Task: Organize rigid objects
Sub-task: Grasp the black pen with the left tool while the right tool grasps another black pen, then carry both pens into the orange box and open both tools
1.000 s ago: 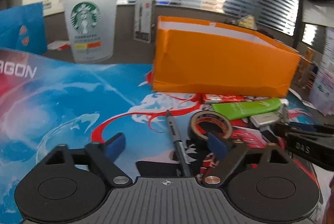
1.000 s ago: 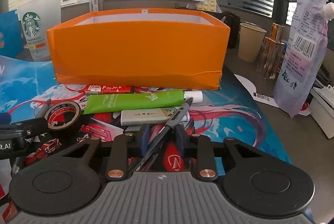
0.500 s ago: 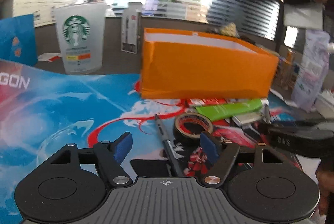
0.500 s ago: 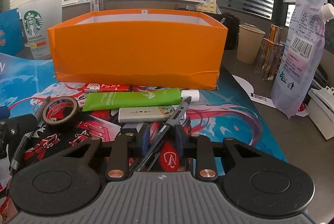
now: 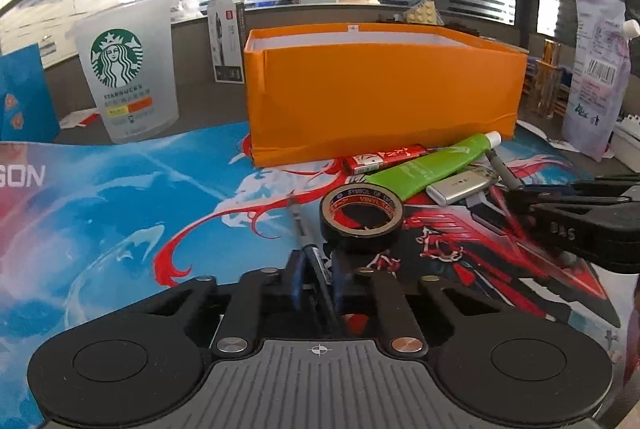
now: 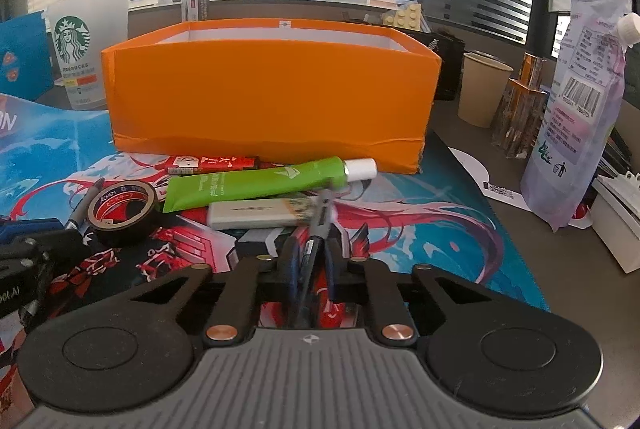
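Observation:
My left gripper (image 5: 316, 265) is shut on a dark pen (image 5: 298, 219) that lies on the printed mat, tip pointing away. A black tape roll (image 5: 362, 217) sits just right of it. My right gripper (image 6: 311, 253) is shut on a second dark pen (image 6: 322, 213), whose tip reaches toward a green tube (image 6: 256, 185). Near the tube lie a silver flat case (image 6: 260, 215) and a red pack (image 6: 212, 165). An open orange box (image 6: 272, 101) stands behind them all. The left wrist view shows the right gripper's black body (image 5: 580, 225) at the far right.
A Starbucks cup (image 5: 128, 69) stands at the back left beside a blue bag (image 5: 24, 97). Right of the box are a paper cup (image 6: 484, 89), amber bottles (image 6: 520, 117), a tall pouch (image 6: 580, 117) and a white box (image 6: 620, 221). People stand behind the glass.
The left jaws went from wide open to shut on the pen between them. The right jaws closed further on their pen, which now lies straighter along the fingers.

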Action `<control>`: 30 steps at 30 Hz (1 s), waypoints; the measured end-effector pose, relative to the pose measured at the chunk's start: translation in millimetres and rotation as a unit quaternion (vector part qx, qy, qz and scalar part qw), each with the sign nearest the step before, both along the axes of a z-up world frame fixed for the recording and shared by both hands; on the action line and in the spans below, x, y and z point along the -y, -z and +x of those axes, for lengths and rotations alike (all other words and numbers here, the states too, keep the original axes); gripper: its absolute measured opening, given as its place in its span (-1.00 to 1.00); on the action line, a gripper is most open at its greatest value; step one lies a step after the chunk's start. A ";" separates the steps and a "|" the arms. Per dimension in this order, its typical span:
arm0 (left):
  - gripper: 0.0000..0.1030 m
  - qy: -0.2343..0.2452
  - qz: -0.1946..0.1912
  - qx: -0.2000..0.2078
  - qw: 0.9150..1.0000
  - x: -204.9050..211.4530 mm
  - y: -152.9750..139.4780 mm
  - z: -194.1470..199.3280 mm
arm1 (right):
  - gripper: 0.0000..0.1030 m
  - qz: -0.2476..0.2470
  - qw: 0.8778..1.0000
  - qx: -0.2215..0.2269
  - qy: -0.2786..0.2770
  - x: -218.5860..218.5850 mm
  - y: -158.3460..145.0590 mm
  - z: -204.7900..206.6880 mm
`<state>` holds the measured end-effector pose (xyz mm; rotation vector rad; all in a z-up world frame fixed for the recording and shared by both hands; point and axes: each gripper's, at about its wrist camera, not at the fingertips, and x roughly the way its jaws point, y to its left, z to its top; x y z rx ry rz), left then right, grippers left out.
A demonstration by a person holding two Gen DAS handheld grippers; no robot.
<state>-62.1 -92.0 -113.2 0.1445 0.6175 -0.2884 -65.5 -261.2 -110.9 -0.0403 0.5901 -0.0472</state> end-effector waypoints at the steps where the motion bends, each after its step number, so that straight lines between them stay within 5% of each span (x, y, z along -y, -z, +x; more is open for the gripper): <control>1: -0.85 -0.002 0.003 0.000 1.000 -0.1 0.2 0.7 | -0.82 0.001 1.000 0.000 0.000 0.9 0.0 -0.3; 15: -0.86 -0.011 0.015 0.010 1.000 -8.0 -7.6 -3.3 | -0.82 0.025 1.000 -0.003 -0.001 15.4 -0.4 -14.5; 30: -0.86 -0.035 -0.008 0.077 0.996 -25.6 -55.8 -12.9 | -0.82 0.048 0.998 0.041 -0.031 7.0 -35.8 -27.3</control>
